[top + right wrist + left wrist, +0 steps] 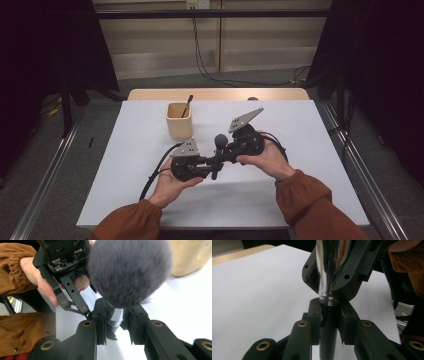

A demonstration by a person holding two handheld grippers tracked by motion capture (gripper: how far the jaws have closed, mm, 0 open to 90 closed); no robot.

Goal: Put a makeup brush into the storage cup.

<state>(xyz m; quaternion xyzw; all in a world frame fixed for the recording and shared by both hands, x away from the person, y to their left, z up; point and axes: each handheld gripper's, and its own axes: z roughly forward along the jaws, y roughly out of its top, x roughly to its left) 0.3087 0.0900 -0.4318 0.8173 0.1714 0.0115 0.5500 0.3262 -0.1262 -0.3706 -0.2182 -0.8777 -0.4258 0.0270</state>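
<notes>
Two grippers, one makeup brush — held above the white table point(125, 165)

The right gripper point(227, 150) is clenched on the makeup brush point(220, 141) at its silver collar just under the fluffy head; the left gripper point(207, 162) pinches the dark handle point(328, 332) lower down. Risk: if either hand pulls or twists while both clamp, the brush could slip or fall. Count — one brush in hand, one more standing in the single wooden cup point(179, 120) beyond.
</notes>
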